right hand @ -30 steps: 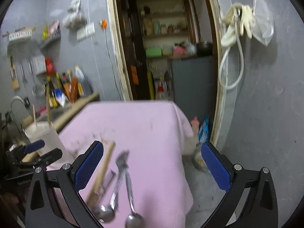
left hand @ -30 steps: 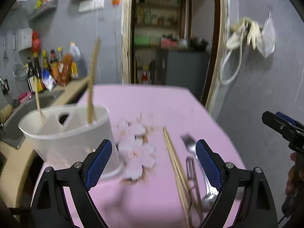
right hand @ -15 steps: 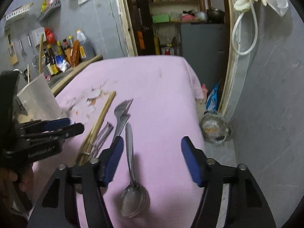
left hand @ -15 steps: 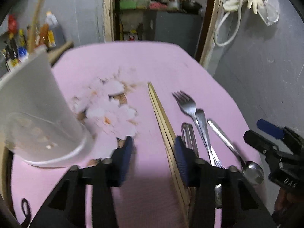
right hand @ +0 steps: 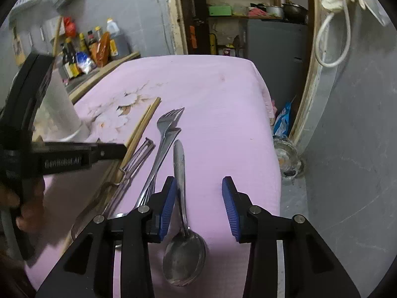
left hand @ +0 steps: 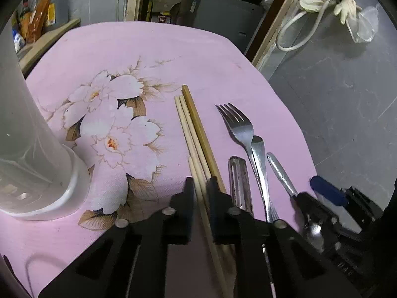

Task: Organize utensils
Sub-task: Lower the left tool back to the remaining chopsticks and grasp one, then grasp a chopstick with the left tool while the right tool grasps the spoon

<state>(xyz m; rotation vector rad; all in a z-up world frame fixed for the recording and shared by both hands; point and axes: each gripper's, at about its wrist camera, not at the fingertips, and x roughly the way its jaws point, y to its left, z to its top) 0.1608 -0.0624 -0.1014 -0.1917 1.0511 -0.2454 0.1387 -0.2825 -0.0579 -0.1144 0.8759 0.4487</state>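
Observation:
Several wooden chopsticks (left hand: 193,129) lie on the pink flowered cloth (left hand: 153,54). My left gripper (left hand: 199,186) is nearly shut around them, its jaws on either side of the sticks. A fork (left hand: 238,126), a peeler (left hand: 239,178) and a spoon (right hand: 183,243) lie to the right. My right gripper (right hand: 199,198) is open over the spoon, its left pad against the spoon handle. The white utensil holder (left hand: 32,164) stands at the left. In the right wrist view the chopsticks (right hand: 144,124) and fork (right hand: 166,129) lie left of the spoon.
The cloth-covered table drops off at its right edge (right hand: 270,134) to a grey floor with a glass dish (right hand: 287,159). Bottles (right hand: 91,47) line a counter at the back left. A doorway with shelves (right hand: 238,12) is behind.
Both grippers have dropped toward the table. The left one has closed from wide open to around the chopsticks. The right one has narrowed and come down over the spoon.

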